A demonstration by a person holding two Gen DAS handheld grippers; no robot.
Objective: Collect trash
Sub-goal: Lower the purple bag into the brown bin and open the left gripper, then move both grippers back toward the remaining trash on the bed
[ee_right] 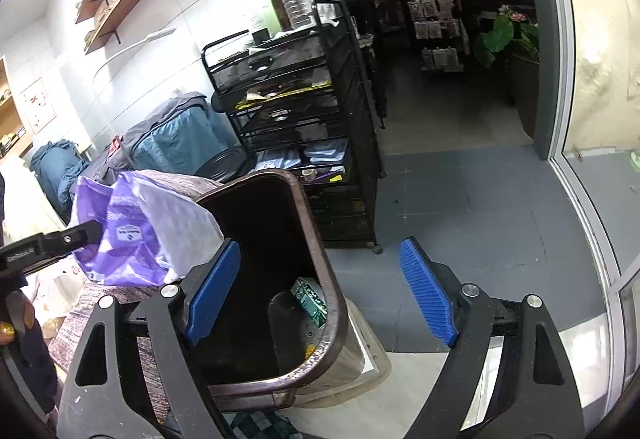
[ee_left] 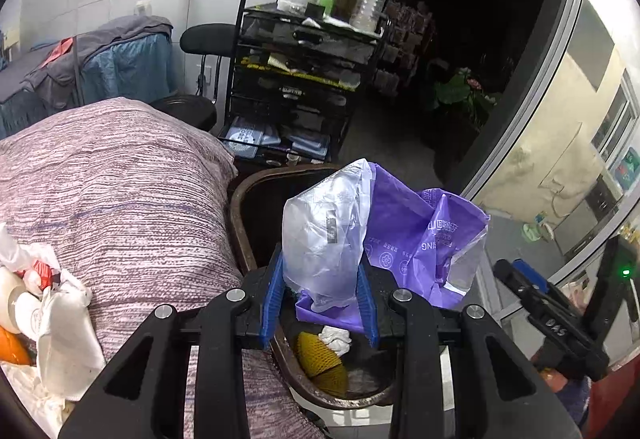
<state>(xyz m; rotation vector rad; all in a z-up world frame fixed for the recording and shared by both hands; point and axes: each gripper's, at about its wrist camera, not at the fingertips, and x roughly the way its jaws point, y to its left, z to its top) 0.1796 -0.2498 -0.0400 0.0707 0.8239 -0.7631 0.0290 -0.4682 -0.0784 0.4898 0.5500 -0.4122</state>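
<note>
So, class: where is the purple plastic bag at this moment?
In the left wrist view, the purple plastic bag is pinched in the left gripper, above the open brown bin beside the bed.

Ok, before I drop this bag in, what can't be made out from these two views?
- Bin floor: in the left wrist view the purple bag and left hand-held gripper cover most of the bin.
- Far inside of the bin: black shadow in the right wrist view.
- Bag print: too small to read.
- Trash pile on the bed: cut off by the left edge.
- Right hand-held gripper: open, holding nothing.
</note>
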